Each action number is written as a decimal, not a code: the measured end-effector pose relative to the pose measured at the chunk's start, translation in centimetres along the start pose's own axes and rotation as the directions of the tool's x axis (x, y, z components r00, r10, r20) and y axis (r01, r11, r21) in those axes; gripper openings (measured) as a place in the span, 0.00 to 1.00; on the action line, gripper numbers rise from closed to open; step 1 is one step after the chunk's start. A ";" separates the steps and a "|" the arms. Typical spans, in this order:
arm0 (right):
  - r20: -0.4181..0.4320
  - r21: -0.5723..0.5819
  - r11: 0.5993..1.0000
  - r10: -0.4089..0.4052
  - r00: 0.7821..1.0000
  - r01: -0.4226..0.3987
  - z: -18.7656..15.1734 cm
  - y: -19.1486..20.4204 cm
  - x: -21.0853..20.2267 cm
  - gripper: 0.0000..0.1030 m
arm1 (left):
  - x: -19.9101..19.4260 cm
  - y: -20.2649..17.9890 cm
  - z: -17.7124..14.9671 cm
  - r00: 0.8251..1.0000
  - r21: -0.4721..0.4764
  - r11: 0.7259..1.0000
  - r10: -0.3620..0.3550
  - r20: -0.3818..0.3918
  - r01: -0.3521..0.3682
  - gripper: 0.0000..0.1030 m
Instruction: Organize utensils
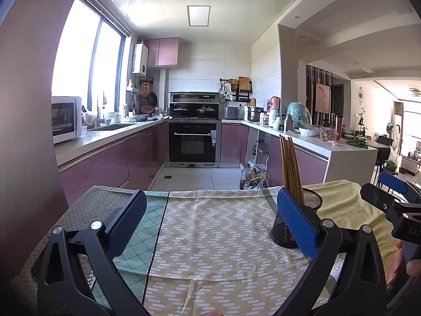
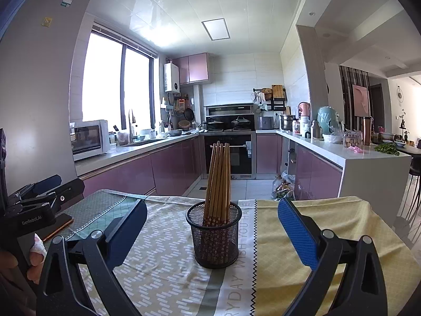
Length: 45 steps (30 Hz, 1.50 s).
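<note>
On the patterned tablecloth (image 2: 168, 276) stands a black mesh holder (image 2: 214, 237), and inside it a bundle of brown wooden chopsticks (image 2: 218, 181) points upward, leaning slightly left. The left gripper (image 1: 210, 210) and the right gripper (image 2: 211, 220) both have their jaws spread wide, grasping nothing.

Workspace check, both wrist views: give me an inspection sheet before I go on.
Surface: table covered by patterned cloths, lying flat.
Job's things: wooden chopsticks stand bunched in a black mesh holder, upright on the cloth; no loose utensils seen.
Clutter: a phone lies at the table's left edge.
Grippers: left gripper jaws wide apart, empty, holder beside its right finger; right gripper jaws wide apart, empty, holder between and ahead of them, untouched.
Cables: nothing seen.
Surroundings: kitchen with oven, microwave, crowded counter.
</note>
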State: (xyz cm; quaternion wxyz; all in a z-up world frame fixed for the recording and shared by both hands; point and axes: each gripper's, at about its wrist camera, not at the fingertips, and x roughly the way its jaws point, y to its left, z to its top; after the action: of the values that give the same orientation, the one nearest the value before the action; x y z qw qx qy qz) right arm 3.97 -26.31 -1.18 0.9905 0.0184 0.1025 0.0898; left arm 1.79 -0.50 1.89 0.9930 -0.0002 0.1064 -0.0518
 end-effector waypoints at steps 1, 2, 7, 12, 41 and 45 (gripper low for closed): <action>0.001 0.000 1.000 0.000 1.000 0.000 0.0 0.0 0.0 0.94 | -0.2 0.1 0.0 1.000 -0.001 1.000 0.000 0.002 0.000 0.95; 0.001 0.000 1.000 0.001 1.000 -0.001 0.0 0.1 -0.1 0.94 | -0.3 0.2 -0.1 1.000 -0.001 1.000 0.000 0.004 0.000 0.95; 0.002 -0.001 1.000 0.000 1.000 0.000 -0.1 0.1 -0.2 0.94 | -0.5 0.2 -0.1 1.000 0.000 1.000 -0.001 0.006 0.001 0.95; 0.005 -0.001 1.000 -0.001 1.000 0.001 -0.2 0.1 -0.1 0.94 | -0.8 0.4 0.1 1.000 -0.007 1.000 0.002 0.009 -0.002 0.95; 0.002 0.007 1.000 0.002 1.000 -0.002 -0.4 0.4 -0.2 0.94 | -1.1 0.3 0.0 1.000 -0.004 1.000 0.008 0.012 -0.008 0.95; 0.002 0.007 1.000 0.000 1.000 0.000 -0.5 0.3 -0.2 0.94 | -1.0 0.2 0.1 1.000 -0.002 1.000 0.012 0.015 -0.012 0.95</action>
State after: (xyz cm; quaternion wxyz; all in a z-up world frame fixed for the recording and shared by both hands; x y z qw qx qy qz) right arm 3.66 -26.00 -1.57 0.9905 0.0218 0.1020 0.0896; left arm 0.82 -0.17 2.22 0.9940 -0.0009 0.0992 -0.0460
